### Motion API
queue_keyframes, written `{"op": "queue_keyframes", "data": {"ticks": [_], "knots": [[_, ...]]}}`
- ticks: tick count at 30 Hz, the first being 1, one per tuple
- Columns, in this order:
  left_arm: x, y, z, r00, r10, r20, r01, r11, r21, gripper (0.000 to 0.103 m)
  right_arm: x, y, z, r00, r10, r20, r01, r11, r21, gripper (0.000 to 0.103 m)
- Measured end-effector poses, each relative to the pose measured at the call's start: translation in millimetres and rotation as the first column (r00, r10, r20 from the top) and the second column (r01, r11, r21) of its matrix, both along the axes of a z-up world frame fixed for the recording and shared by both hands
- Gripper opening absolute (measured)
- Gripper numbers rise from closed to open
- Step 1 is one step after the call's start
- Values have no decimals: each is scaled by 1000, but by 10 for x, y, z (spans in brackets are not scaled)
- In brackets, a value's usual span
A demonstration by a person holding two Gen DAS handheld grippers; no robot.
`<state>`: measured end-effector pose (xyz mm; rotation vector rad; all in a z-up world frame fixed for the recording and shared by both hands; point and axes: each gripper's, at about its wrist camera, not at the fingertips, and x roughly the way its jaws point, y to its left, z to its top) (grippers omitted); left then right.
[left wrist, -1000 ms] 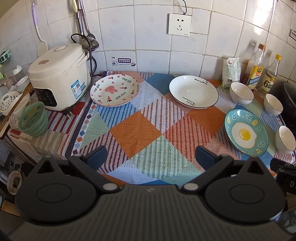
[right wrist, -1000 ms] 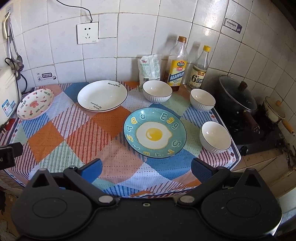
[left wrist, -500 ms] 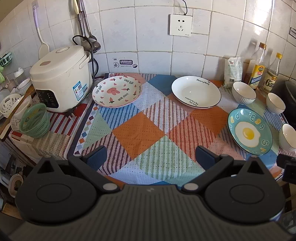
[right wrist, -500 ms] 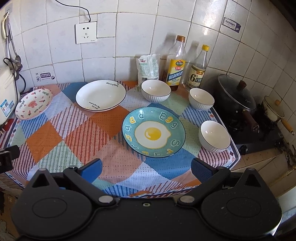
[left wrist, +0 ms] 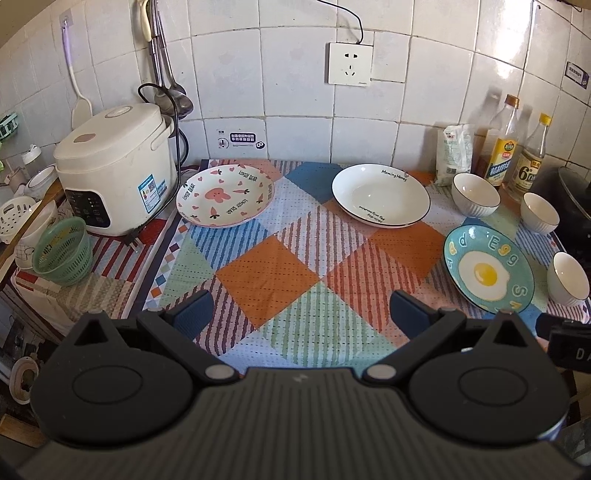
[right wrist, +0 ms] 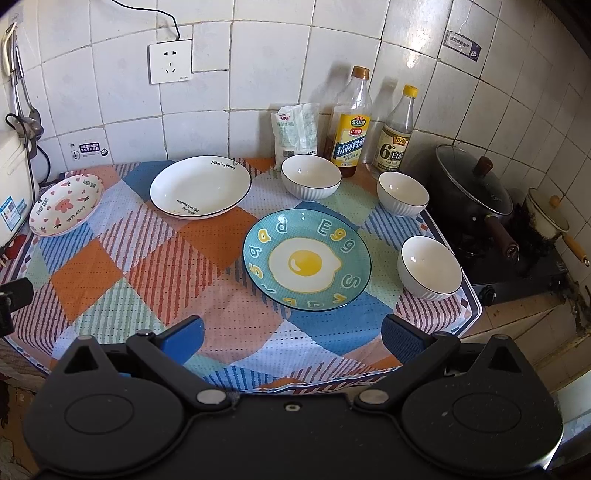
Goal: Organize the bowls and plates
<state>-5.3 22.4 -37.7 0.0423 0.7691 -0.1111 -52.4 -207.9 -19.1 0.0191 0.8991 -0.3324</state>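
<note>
My left claw (left wrist: 299, 310) and right claw (right wrist: 291, 334) gape wide, empty; ahead, glossy round egg plate (right wrist: 306, 264) on woven cloth (right wrist: 147, 273).

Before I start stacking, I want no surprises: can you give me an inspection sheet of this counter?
Surface: patchwork cloth, flat.
Job's things: pink plate, white plate, egg plate, three bowls, all apart, none stacked.
Clutter: two bottles, bag, cooker, green basket.
Grippers: left gripper and right gripper open, holding nothing.
Cables: black cord behind cooker; wire above socket.
Surroundings: stove with pot, tiled wall.
</note>
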Motion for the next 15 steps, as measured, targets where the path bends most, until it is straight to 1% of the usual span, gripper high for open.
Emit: {"op": "queue_keyframes", "data": {"ticks": [6, 11, 15], "knots": [[20, 2, 6, 1000, 11, 18, -11, 1000, 4, 103, 49, -2, -64, 1000, -1, -18, 1, 1000, -15, 103], [55, 23, -23, 1000, 6, 8, -6, 1000, -10, 103, 78, -7, -100, 1000, -5, -22, 5, 1000, -19, 103], [91, 23, -78, 1000, -2, 6, 2, 1000, 3, 103, 109, -7, -131, 999, -7, -32, 7, 1000, -25, 103]]}}
